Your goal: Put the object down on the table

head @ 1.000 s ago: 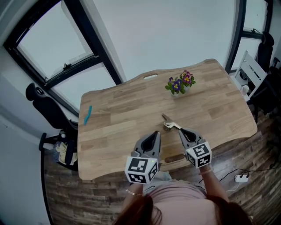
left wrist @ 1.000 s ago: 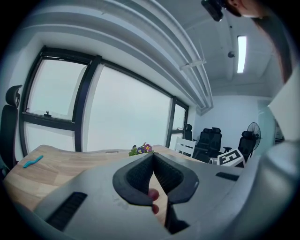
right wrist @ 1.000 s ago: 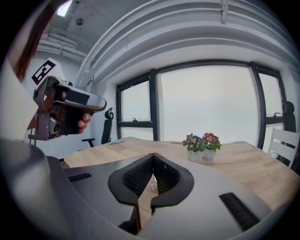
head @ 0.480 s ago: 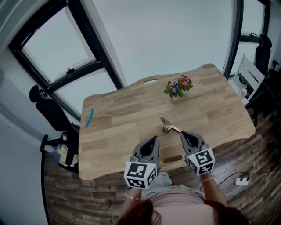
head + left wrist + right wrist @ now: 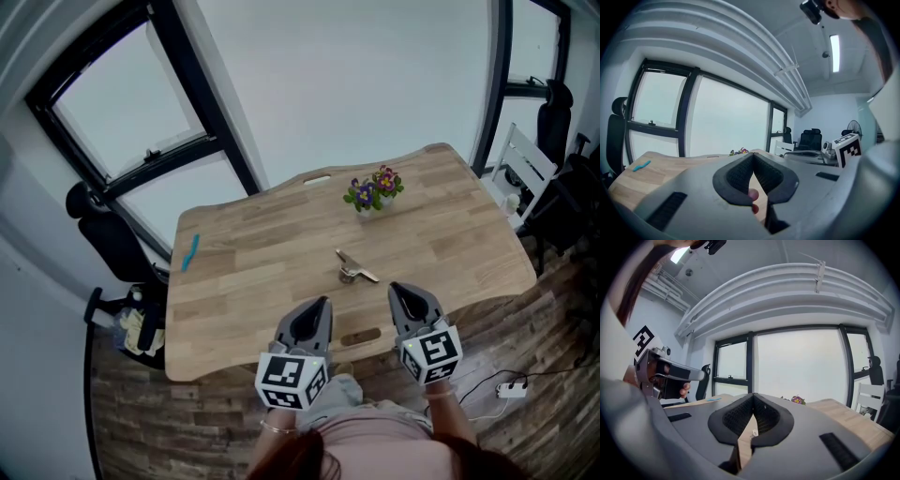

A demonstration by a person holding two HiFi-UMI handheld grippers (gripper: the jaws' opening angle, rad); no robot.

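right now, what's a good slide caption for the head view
The left gripper and right gripper, shut, at the wooden table's near edge; a metal object lies ahead, flowers beyond.

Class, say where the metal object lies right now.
In the head view, the metal object lies on the table, near its middle, between the flowers and the right gripper.

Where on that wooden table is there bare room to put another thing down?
Widest bare patch: the left half, between the blue item and the metal object. Also bare: the right end, beyond the flower pot. Tighter: the middle, between flower pot and metal object.
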